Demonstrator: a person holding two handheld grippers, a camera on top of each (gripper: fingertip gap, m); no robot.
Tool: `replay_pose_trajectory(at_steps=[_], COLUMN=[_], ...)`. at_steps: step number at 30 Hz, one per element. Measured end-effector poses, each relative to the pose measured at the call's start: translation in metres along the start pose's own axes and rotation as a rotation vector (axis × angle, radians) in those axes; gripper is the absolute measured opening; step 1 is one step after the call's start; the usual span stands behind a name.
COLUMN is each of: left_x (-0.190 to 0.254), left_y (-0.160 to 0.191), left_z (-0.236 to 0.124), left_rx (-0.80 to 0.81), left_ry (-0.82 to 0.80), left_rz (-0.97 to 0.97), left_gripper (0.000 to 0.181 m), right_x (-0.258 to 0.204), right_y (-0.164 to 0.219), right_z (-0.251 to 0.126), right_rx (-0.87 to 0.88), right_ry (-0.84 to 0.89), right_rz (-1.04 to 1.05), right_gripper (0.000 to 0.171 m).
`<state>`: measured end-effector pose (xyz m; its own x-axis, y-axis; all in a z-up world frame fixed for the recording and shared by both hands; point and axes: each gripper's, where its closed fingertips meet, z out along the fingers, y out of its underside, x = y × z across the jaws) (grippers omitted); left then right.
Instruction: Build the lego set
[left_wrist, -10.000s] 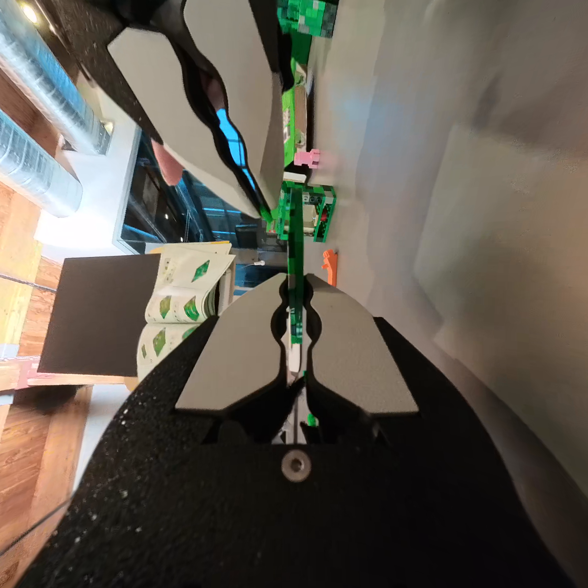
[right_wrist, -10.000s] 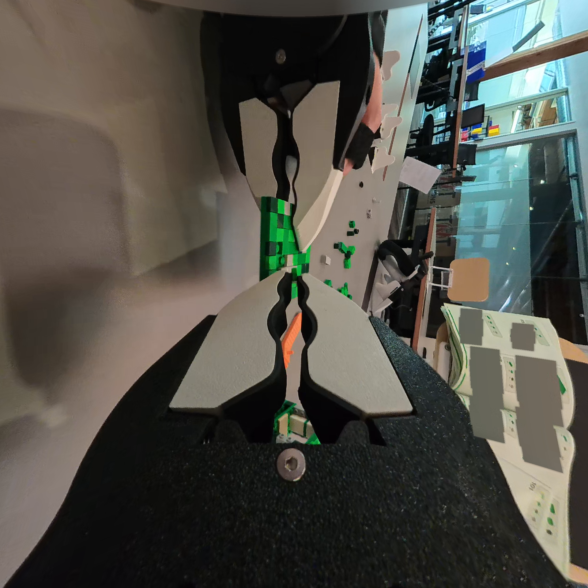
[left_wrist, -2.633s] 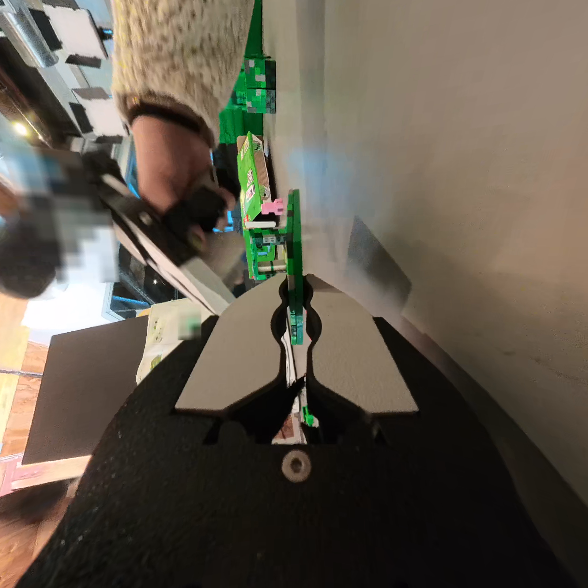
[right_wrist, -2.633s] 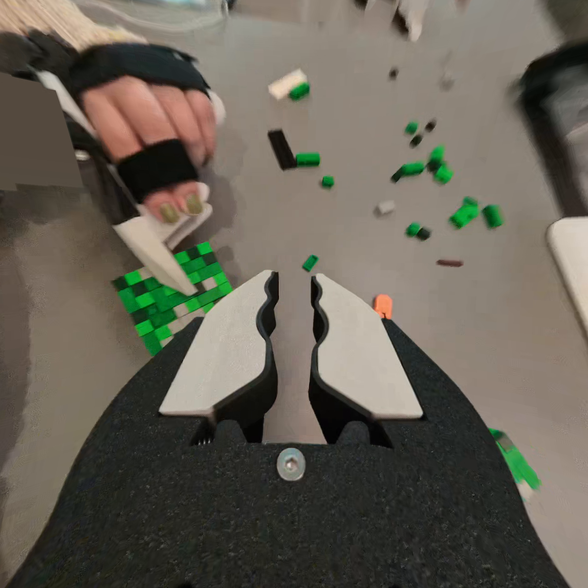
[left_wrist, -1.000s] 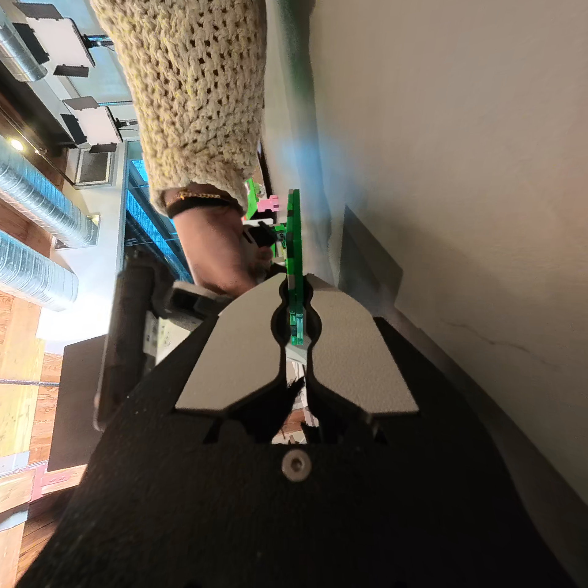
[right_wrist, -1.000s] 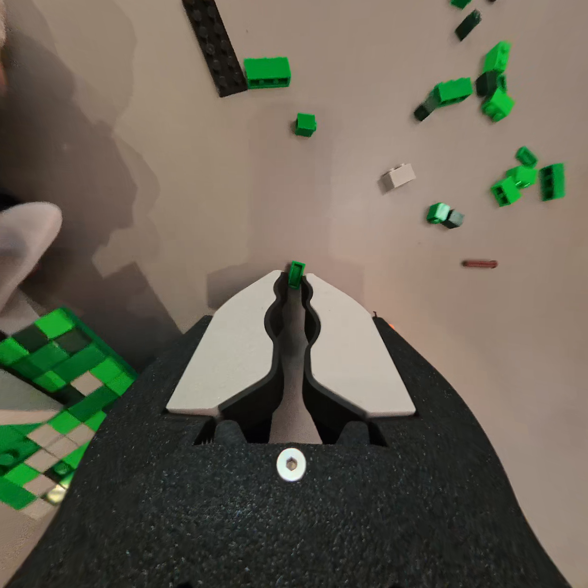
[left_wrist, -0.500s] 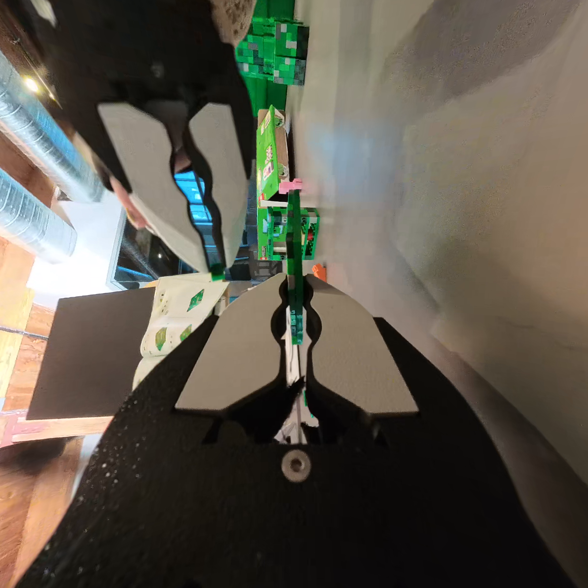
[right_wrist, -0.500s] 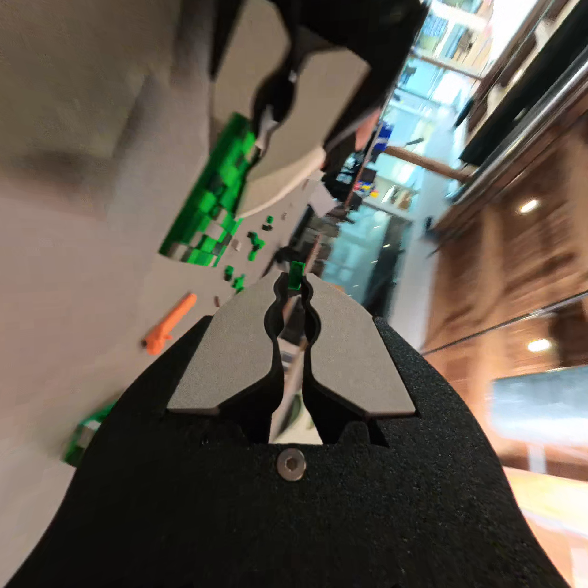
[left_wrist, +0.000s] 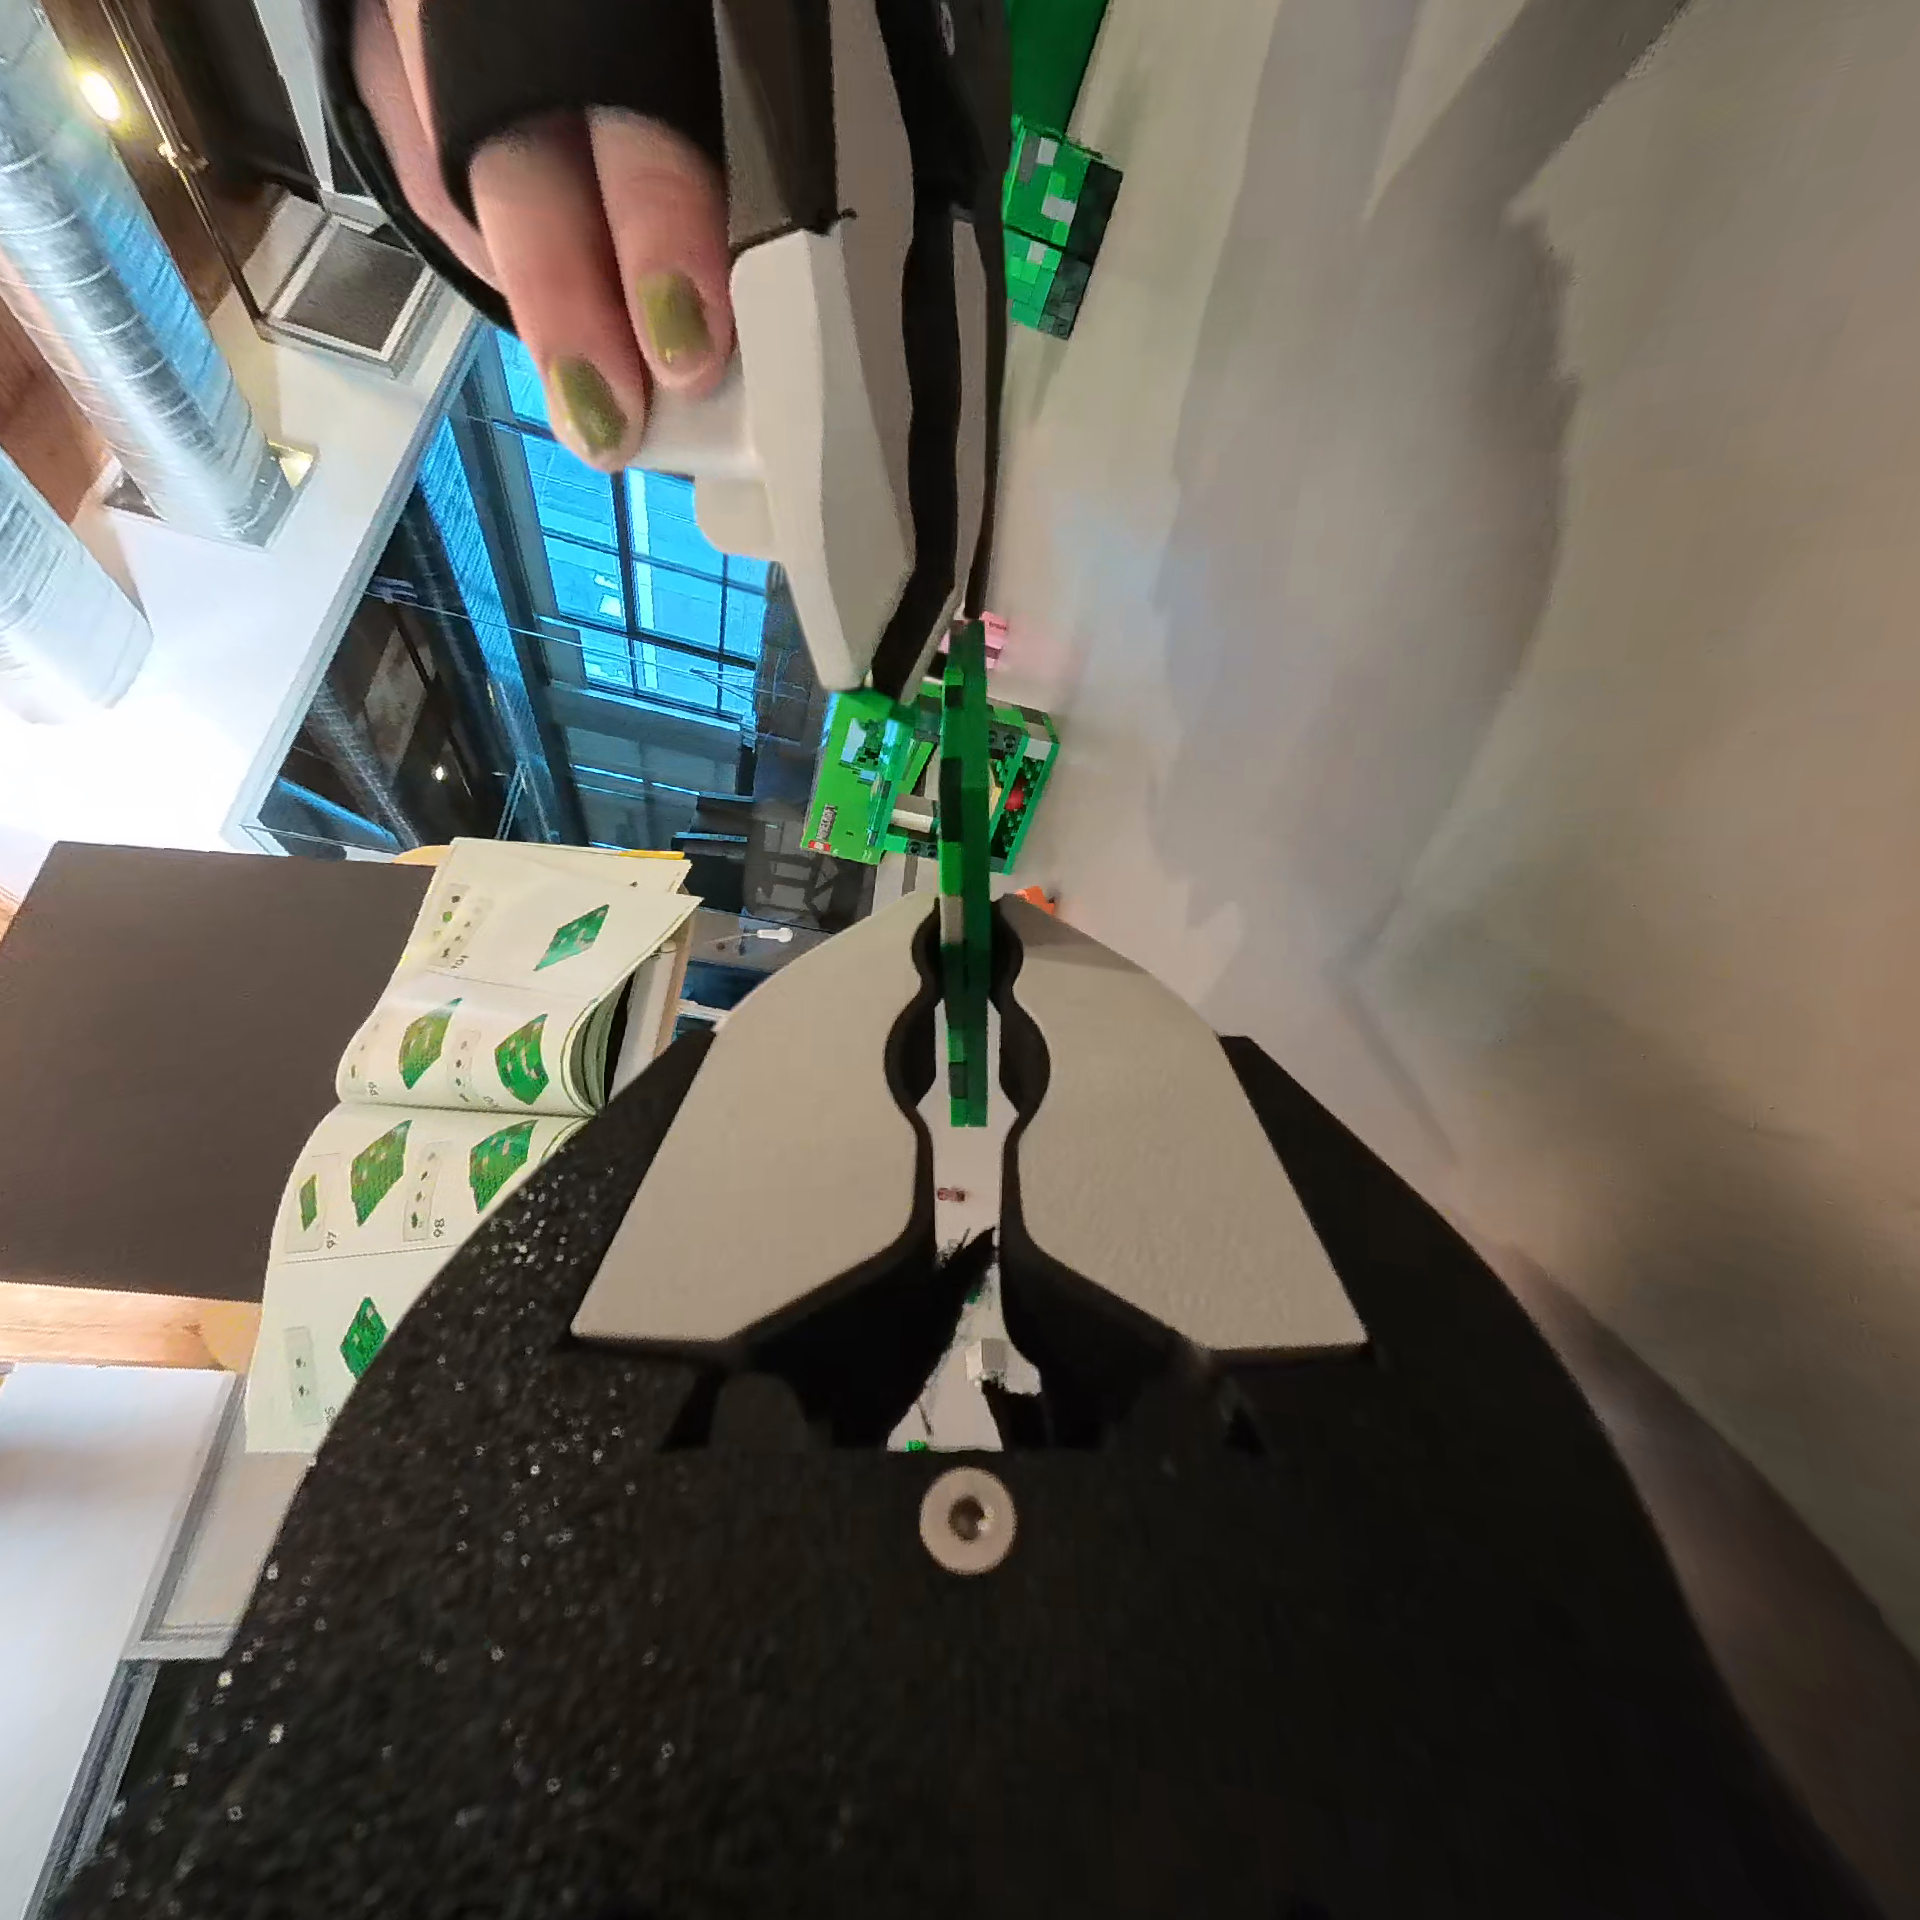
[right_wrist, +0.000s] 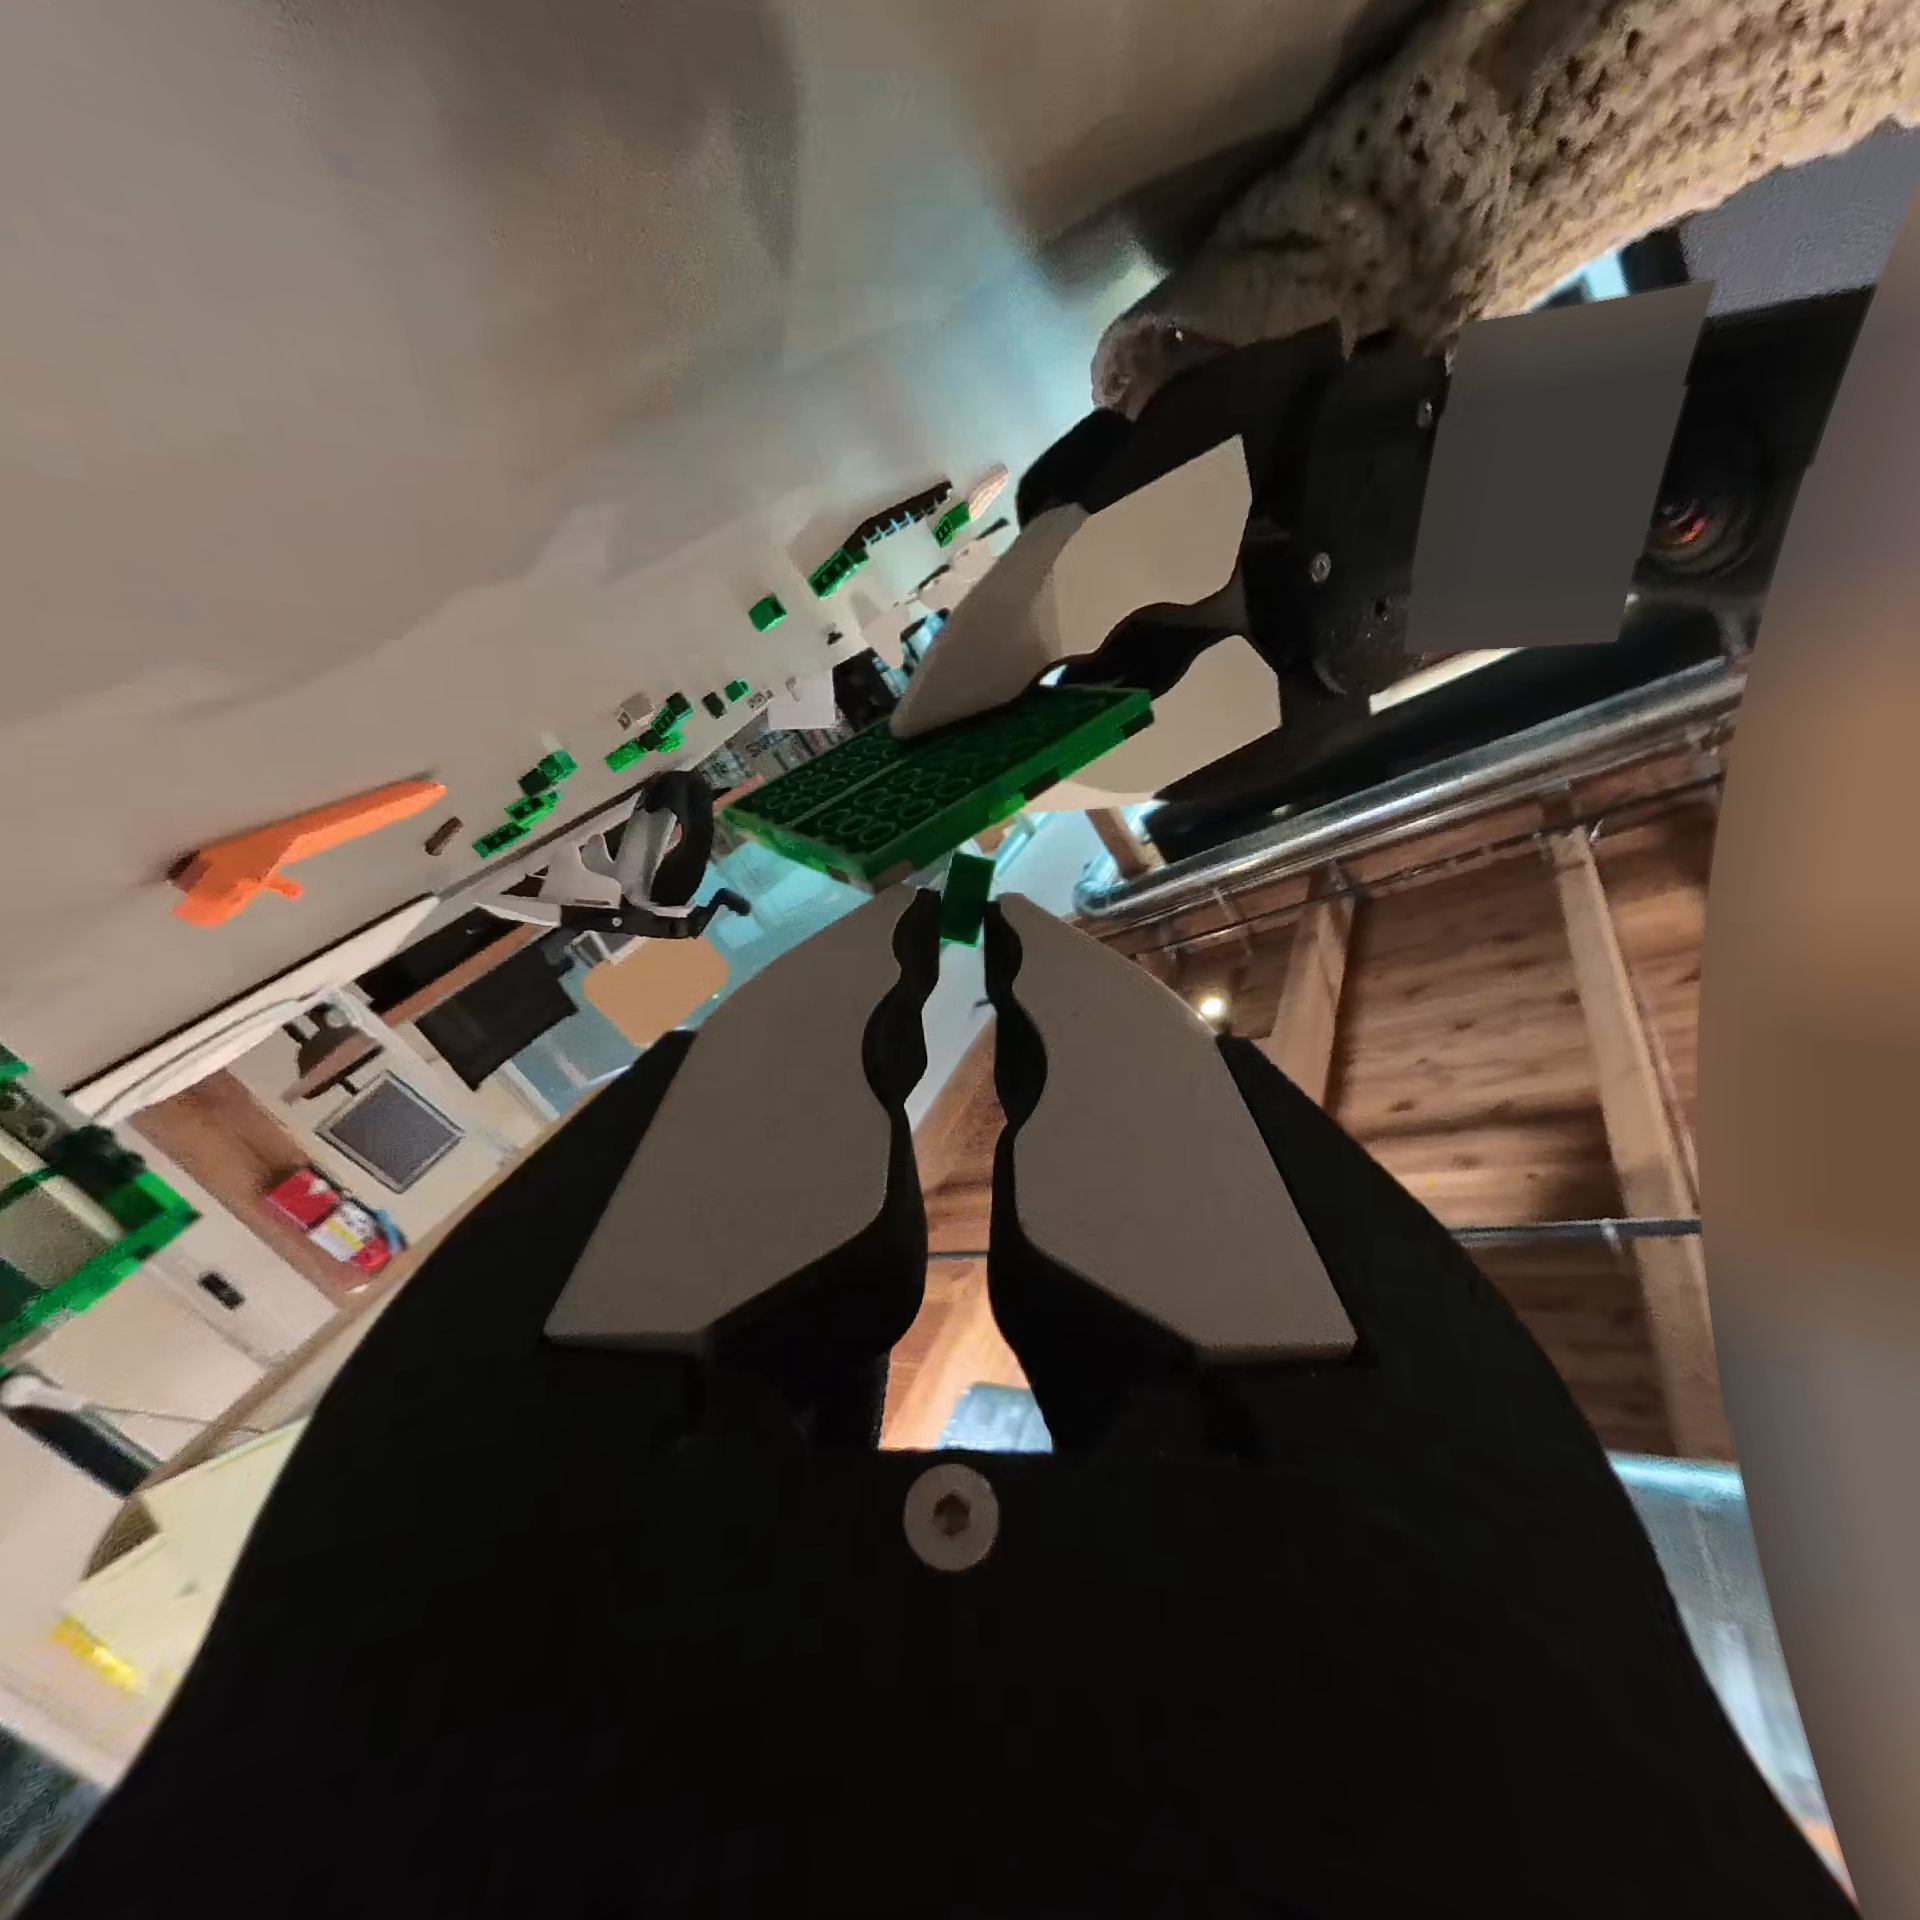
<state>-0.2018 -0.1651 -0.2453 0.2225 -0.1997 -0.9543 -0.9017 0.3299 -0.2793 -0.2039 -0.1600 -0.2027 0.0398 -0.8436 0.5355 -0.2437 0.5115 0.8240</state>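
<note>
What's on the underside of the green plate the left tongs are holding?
The right wrist view shows the green plate's underside bare, only rings. A small green brick in the right tongs sits below its edge. Its top face is hidden.

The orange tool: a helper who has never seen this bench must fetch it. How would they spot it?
Start from the pale table, which the tilted right wrist view shows at upper left. Beside the scatter of small green bricks lies the orange tool. It is the only orange piece there, long and flat with a handle, far bigger than the bricks.
</note>
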Motion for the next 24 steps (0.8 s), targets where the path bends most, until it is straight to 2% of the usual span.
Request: replay_pose_trajectory(at_steps=[9,18,21,24], left_x=[0.0,-0.005,-0.006,-0.008], left_y=[0.0,0.005,0.007,0.015], left_z=[-0.001,-0.002,-0.002,-0.001], left_rx=[-0.004,-0.05,-0.061,-0.099], left_ry=[-0.009,-0.045,-0.052,-0.06], left_rz=[0.016,0.065,0.074,0.09], left_gripper=[0.006,0.006,0.006,0.006], right_x=[0.0,0.0,-0.006,-0.023], right_y=[-0.005,-0.003,0.012,0.03], right_z=[-0.004,-0.003,-0.004,-0.009], right_rx=[0.078,0.11,0.051,-0.067], right_ry=[0.001,-0.045,-0.12,-0.27], right_rz=[-0.168,-0.178,-0.037,0.319], right_gripper=[0.008,0.013,0.013,0.009])
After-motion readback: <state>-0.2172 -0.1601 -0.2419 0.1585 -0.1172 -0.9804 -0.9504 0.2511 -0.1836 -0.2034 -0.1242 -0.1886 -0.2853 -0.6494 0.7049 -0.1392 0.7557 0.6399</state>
